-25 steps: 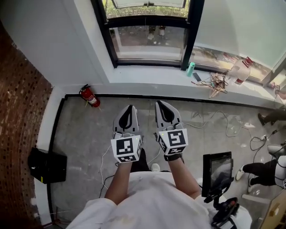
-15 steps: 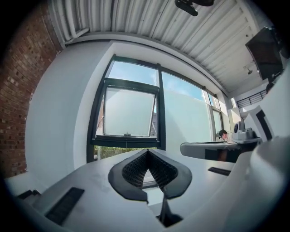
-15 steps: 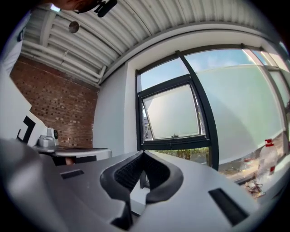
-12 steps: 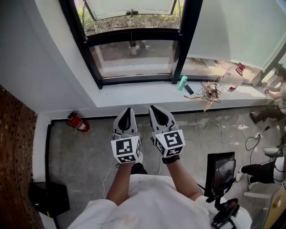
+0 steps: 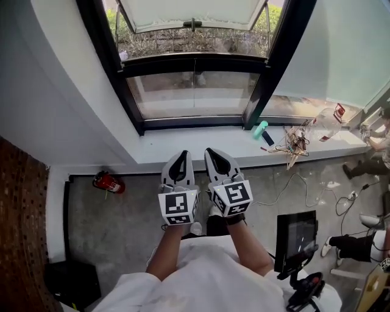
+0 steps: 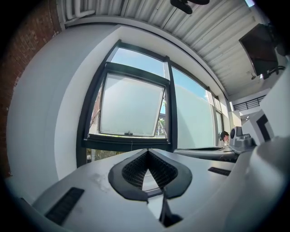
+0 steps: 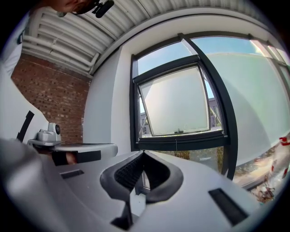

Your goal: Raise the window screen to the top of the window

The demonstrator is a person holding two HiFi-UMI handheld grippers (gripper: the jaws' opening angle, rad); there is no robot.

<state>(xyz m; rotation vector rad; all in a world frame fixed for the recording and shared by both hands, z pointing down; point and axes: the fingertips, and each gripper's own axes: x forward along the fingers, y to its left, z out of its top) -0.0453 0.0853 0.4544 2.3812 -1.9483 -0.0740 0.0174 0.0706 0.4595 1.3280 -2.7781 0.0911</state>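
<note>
The black-framed window (image 5: 129, 91) stands straight ahead. Its upper sash (image 5: 192, 11) has a frosted pane, is tilted outward and carries a small handle (image 5: 192, 24). Below it lies a clear lower pane (image 5: 195, 94), and a thin cord (image 6: 131, 145) hangs from the crossbar between them. My left gripper (image 5: 180, 156) and right gripper (image 5: 214, 152) are held side by side above the floor, just short of the white sill (image 5: 183, 146), and point at the window. Both are shut with nothing between their jaws. Neither touches the window. In the right gripper view the sash (image 7: 179, 102) fills the middle.
A red fire extinguisher (image 5: 108, 182) lies on the floor at the left by the brick wall (image 5: 21, 213). On the sill to the right are a teal bottle (image 5: 260, 129), a plastic bottle (image 5: 326, 122) and tangled wires (image 5: 292, 143). A tablet on a stand (image 5: 295, 234) is at my right.
I have come closer to the window, so it now looks larger and sits in front of both grippers. The grippers stay side by side and shut.
</note>
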